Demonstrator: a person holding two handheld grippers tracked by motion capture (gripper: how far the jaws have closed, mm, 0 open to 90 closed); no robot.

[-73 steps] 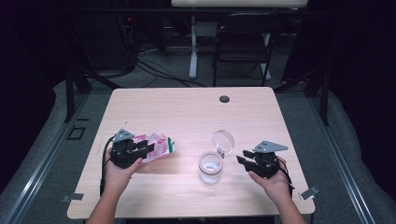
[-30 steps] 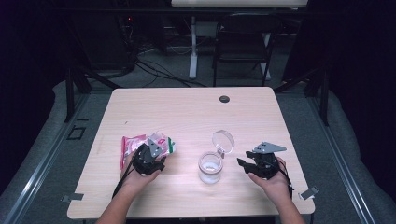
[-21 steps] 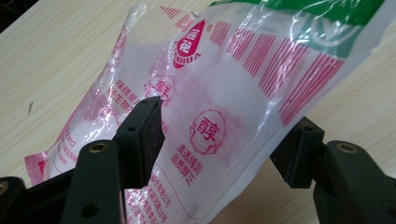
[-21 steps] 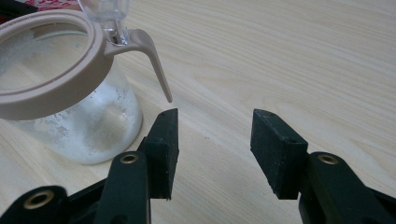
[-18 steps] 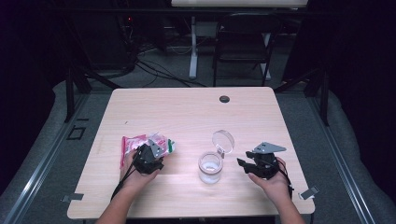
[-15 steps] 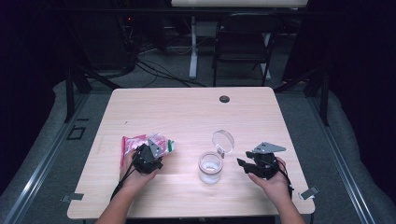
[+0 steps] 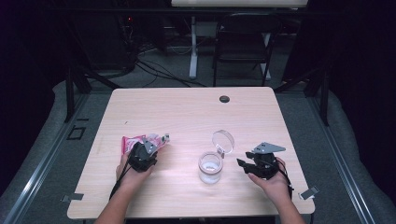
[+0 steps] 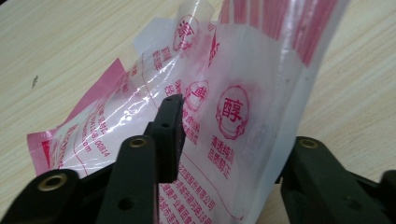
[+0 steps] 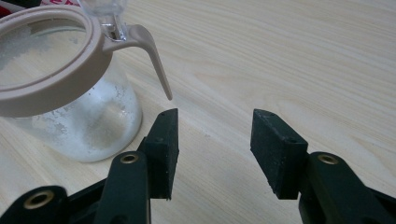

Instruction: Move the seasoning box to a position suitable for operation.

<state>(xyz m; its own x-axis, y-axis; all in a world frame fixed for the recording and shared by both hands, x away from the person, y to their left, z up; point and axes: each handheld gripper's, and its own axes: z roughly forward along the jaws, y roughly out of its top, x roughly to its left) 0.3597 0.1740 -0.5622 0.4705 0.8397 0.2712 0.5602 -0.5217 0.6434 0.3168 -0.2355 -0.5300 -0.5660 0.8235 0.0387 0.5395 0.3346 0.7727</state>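
Left tongs [image 8: 224, 140] closing on the pink-printed plastic bag [image 8: 243, 93]; right tongs [image 9: 212, 140] spread, empty.

Bag lies lower left on my pale wood desk [image 7: 187, 112], its edge standing between my left tongs; contact unclear. Glass jar [image 7: 210, 166], lid flipped up, sits just left of my right tongs. Dark room, chair [image 7: 243, 42] at top centre.

Table [image 7: 187, 112]: pale wood-grain laminate, matt, smooth. Packet [image 8: 224, 102]: thin glossy plastic film, crinkled, translucent white w/ red print and pink edges. Jar [image 9: 70, 116]: clear glass or plastic (cannot tell which), shiny, white powder clinging inside; collar [image 9: 51, 88]: beige matt plastic. Fingers [image 9: 161, 149]: black matt plastic, slightly grainy, w/ brass-coloured metal rivets.
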